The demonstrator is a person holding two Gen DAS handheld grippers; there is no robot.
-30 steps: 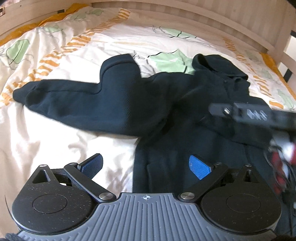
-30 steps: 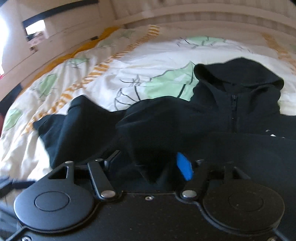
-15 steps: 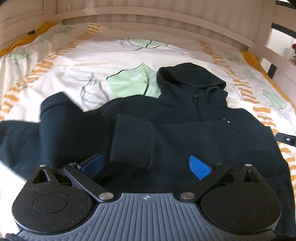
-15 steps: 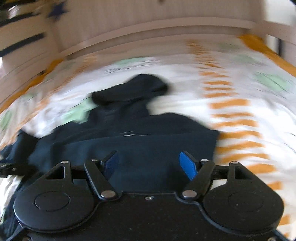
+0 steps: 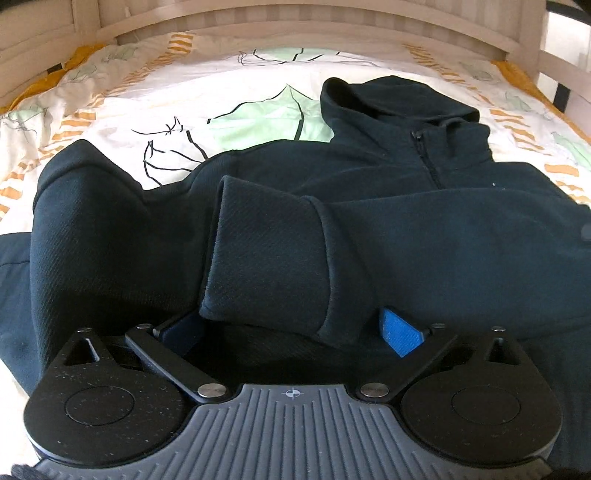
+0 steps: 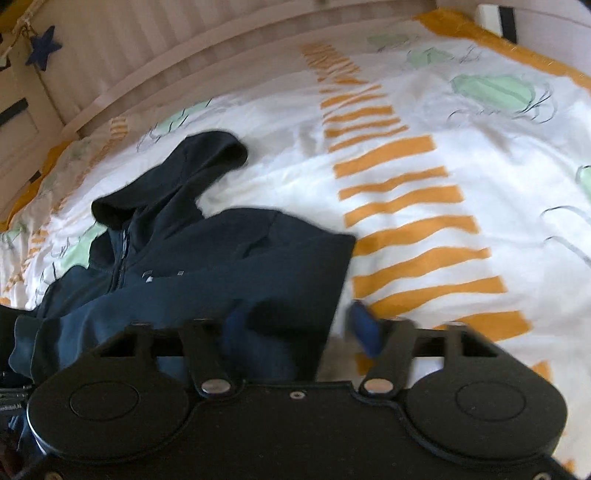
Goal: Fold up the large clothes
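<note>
A dark navy zip hoodie [image 5: 424,236] lies front up on the bed, hood towards the headboard. One sleeve is folded across its chest, with the cuff [image 5: 266,254] lying just ahead of my left gripper [image 5: 291,328]. The left gripper is open, its blue pads on either side of the cuff, not closed on it. The other sleeve [image 5: 92,221] lies bunched at the left. In the right wrist view the hoodie [image 6: 207,266] lies at the left. My right gripper [image 6: 303,328] is open over the hoodie's right edge, holding nothing.
The bed is covered by a white duvet [image 6: 461,177] with orange stripes and green leaf prints. A pale wooden slatted headboard [image 5: 295,29] runs along the far side, with side rails at the right [image 5: 554,62]. A blue star [image 6: 43,48] hangs at the far left.
The right gripper let go of the sleeve it carried across the chest and swung right to the hoodie's edge. The left gripper moved forward and right, up to the folded cuff.
</note>
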